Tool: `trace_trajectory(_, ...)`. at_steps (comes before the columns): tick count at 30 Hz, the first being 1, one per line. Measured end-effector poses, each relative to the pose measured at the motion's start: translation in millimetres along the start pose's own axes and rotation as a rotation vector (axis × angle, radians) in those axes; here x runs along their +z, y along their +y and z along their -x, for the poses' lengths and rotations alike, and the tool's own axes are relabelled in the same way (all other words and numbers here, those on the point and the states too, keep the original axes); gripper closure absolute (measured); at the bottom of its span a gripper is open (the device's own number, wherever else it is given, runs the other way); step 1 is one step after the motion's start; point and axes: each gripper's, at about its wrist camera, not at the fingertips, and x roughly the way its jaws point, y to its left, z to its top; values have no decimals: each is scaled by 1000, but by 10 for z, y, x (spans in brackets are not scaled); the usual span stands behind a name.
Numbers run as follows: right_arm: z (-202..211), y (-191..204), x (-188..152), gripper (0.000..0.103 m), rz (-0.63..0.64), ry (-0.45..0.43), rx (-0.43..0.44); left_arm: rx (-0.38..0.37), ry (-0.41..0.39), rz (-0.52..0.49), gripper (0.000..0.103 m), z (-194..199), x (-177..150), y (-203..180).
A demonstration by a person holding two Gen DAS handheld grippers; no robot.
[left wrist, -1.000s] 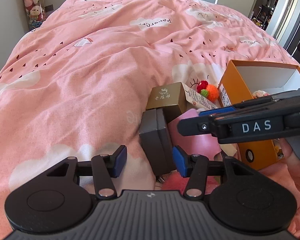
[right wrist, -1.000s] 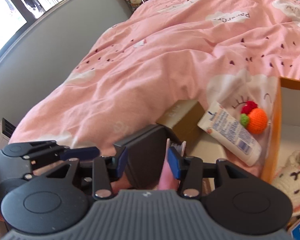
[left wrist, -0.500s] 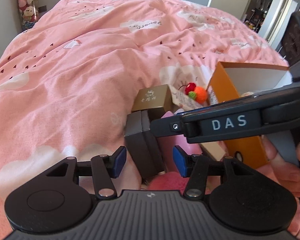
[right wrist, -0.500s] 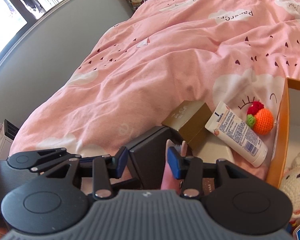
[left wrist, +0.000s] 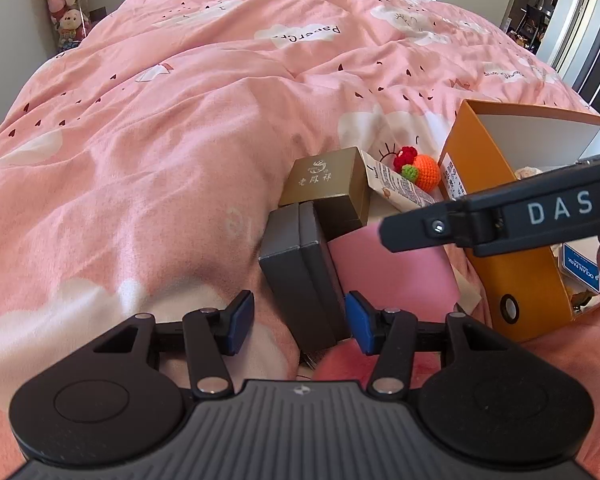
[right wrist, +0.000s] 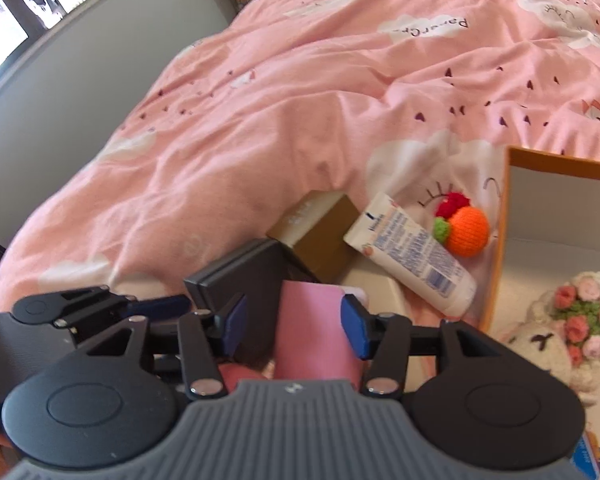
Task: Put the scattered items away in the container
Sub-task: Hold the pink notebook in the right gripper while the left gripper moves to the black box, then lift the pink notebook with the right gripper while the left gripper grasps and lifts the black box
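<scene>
An orange box (left wrist: 484, 196) with a white inside stands on the pink bed; it also shows in the right wrist view (right wrist: 500, 240). Left of it lie a dark grey case (left wrist: 300, 276), a pink pouch (left wrist: 392, 268), a gold box (left wrist: 328, 184), a white tube (right wrist: 412, 252) and a knitted orange ball (right wrist: 466, 230). My left gripper (left wrist: 298, 324) is open with the grey case between its fingers. My right gripper (right wrist: 292, 322) is open around the pink pouch (right wrist: 316, 328), pads apart from it.
A knitted white bunny with flowers (right wrist: 560, 328) and a blue card (left wrist: 580, 268) lie inside the orange box. The rumpled pink duvet (left wrist: 180, 140) stretches left and far. Plush toys (left wrist: 66, 4) stand in the far left corner by the grey wall.
My right gripper has opened wider and shifted right, from straddling the grey case's edge to straddling the pink pouch. The left gripper has edged forward at the grey case.
</scene>
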Motion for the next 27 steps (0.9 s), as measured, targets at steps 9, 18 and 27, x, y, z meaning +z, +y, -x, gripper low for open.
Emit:
trace_trajectory(9,-169,14,-3,46,110,112,-129,-7,-4,1,43,9,1,5)
trace_trajectory(18,-308,194,15,47,218,185,-199,-29,-24,3,43,63,10,35)
trace_trajectory(27,-495,98,-44,49,137,257,-141,-49,-23,25,46,35,54,116)
